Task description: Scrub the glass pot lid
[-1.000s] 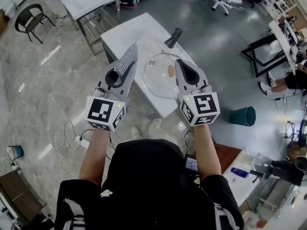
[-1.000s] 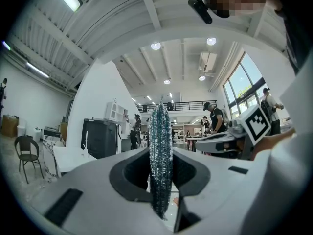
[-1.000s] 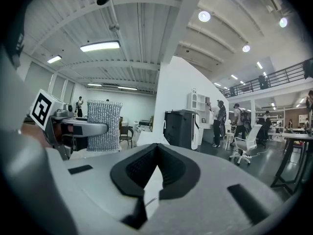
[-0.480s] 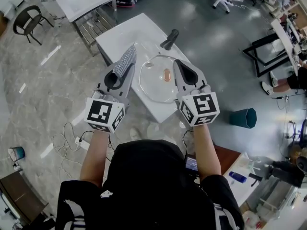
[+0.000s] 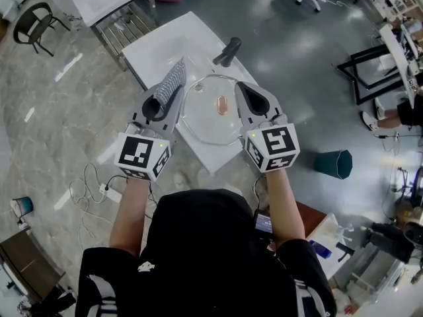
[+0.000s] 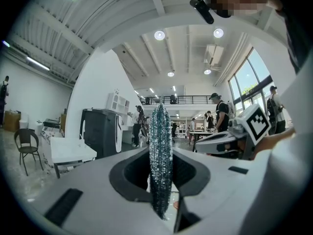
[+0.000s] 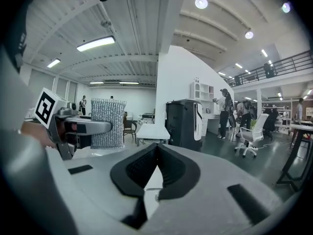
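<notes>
left gripper [image 5: 170,92]: jaws clamped on a silver mesh scrub pad [image 5: 174,78], which stands on edge between them and juts past the tips. right gripper [image 5: 240,88]: jaws pressed together, nothing between them. glass pot lid [image 5: 201,121]: lies dome up on the white table [image 5: 165,38], near its nearer corner, with a coppery knob [image 5: 221,105] at its centre. in the head view the lid sits between the two grippers. the pad is just beside its left rim and the right gripper's tip overlaps its right rim, though contact cannot be judged from above. a dark handled object [image 5: 228,50] rests beyond the lid, apart from it. handling, as a judgement: the lid is probably rigid, smooth, apt to slide or spin on the tabletop, and breakable if it goes over the edge. the knob or the rim looks the natural place to pin it with the free gripper while the soft pad works across the glass.
</notes>
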A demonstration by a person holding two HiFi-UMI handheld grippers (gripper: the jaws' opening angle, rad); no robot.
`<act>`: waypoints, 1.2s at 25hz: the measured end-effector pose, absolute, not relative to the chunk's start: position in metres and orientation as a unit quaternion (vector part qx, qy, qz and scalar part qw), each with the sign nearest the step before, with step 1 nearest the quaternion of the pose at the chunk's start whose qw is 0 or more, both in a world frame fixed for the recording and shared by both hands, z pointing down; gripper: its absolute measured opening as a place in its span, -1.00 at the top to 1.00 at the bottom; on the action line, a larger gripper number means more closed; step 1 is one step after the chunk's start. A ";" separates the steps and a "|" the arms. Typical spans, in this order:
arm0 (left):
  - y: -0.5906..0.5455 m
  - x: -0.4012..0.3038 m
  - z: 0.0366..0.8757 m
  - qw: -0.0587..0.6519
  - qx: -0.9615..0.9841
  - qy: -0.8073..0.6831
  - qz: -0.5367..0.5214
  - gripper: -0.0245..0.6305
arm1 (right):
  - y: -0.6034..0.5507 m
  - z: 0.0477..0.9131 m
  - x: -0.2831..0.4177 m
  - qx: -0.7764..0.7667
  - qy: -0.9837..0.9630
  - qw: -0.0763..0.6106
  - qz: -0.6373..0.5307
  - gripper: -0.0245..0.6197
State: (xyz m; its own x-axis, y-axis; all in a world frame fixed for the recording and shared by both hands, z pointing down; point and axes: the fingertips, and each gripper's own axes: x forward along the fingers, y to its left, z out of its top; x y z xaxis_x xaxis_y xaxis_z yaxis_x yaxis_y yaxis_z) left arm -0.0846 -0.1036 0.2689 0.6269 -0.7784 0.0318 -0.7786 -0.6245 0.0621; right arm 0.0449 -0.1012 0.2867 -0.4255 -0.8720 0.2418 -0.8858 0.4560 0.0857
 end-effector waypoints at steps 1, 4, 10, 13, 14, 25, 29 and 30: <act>-0.107 -0.083 0.272 0.037 0.901 -0.433 0.003 0.71 | -0.105 0.291 0.047 0.519 -0.844 0.130 0.031 0.93; -0.114 -0.075 0.279 0.042 0.900 -0.434 0.008 0.71 | -0.114 0.305 0.054 0.516 -0.844 0.141 0.044 0.93; -0.123 -0.062 0.299 0.056 0.899 -0.434 0.023 0.71 | -0.124 0.344 0.071 0.510 -0.839 0.176 0.077 0.93; -0.128 -0.059 0.310 0.065 0.898 -0.434 0.031 0.71 | -0.127 0.370 0.077 0.504 -0.835 0.201 0.098 0.93; -0.130 -0.058 0.314 0.068 0.897 -0.435 0.034 0.71 | -0.128 0.380 0.078 0.500 -0.834 0.210 0.106 0.93; -0.138 -0.052 0.353 0.096 0.894 -0.433 0.061 0.71 | -0.125 0.472 0.084 0.462 -0.819 0.292 0.175 0.62; -0.137 -0.051 0.363 0.106 0.892 -0.434 0.070 0.71 | -0.122 0.498 0.083 0.445 -0.816 0.312 0.197 0.50; -0.137 -0.052 0.366 0.108 0.891 -0.435 0.073 0.71 | -0.121 0.504 0.081 0.439 -0.816 0.316 0.203 0.47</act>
State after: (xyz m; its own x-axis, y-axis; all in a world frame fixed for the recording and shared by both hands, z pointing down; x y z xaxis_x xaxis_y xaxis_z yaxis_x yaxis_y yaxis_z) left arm -0.0515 -0.1371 0.3660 0.6118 -0.7588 0.2236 -0.7902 -0.5988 0.1300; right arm 0.0811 -0.1205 0.5035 -0.4149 -0.5886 0.6939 -0.8454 0.5312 -0.0548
